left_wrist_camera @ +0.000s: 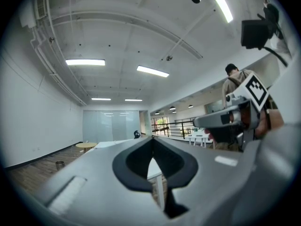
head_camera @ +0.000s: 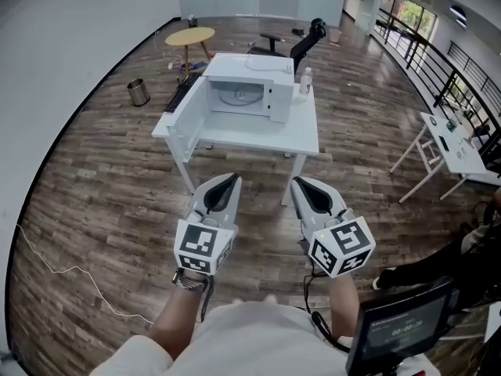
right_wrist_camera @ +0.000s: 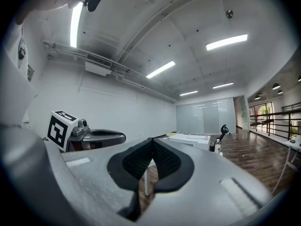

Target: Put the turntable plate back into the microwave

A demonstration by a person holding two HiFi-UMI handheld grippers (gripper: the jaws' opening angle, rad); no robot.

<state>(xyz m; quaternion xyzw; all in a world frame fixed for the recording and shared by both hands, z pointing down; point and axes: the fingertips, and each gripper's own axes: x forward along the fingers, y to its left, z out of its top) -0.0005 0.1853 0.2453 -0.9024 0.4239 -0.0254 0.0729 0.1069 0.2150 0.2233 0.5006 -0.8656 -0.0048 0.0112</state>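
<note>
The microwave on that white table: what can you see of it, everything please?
The microwave is a white box standing upright on the white table, some way ahead of the person. Its door is swung wide open to the left, showing a pale cavity with a round shape on its floor, too small to identify. A control panel fills its right front. A small bottle stands close beside it on the right.

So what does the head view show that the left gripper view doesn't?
Only the head view: the open microwave, with a round plate inside it, and a bottle beside it. Only the left gripper view: the ceiling lights and a person standing behind. Both share: the left tongs and right tongs, both shut and empty, plus the round table and the bin.
</note>
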